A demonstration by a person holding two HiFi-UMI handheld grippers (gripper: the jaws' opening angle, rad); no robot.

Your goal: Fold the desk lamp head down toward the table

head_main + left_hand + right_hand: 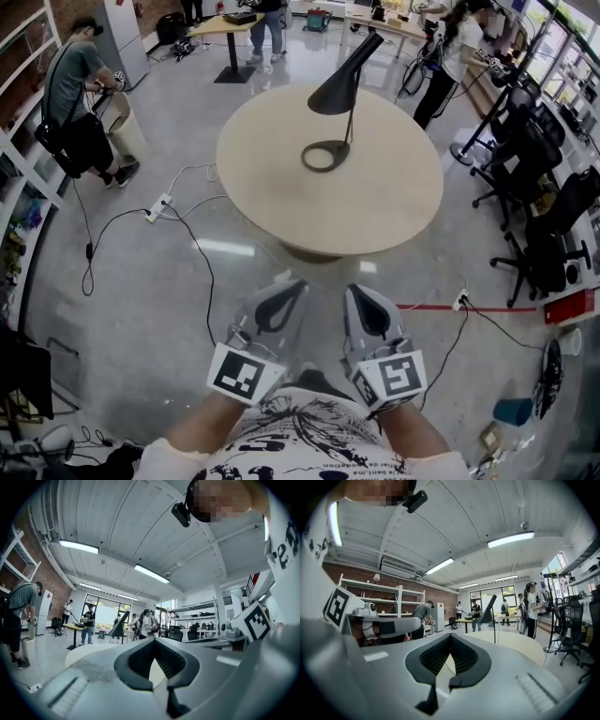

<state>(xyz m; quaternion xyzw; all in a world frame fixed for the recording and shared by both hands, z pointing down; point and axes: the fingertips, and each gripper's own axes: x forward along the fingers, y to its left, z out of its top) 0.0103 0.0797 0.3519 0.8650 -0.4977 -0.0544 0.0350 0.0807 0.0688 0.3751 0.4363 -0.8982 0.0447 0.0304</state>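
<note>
- Desk lamp [354, 111] stands on the far part of the round desk [375, 211], its black head [339, 84] up on the stem and slanted, ring base flat on the top.
- My left claw [296, 283] is low by my body, jaws together, nothing between them.
- My right claw [355, 291] is just beside it, jaws together too and empty, well apart from the lamp.

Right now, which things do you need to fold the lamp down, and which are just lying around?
For the job:
lamp
table it stands on
left tool and right tool, both shut and empty, not yet at the lamp

Just lying about:
power strip on the floor
chairs
bin
</note>
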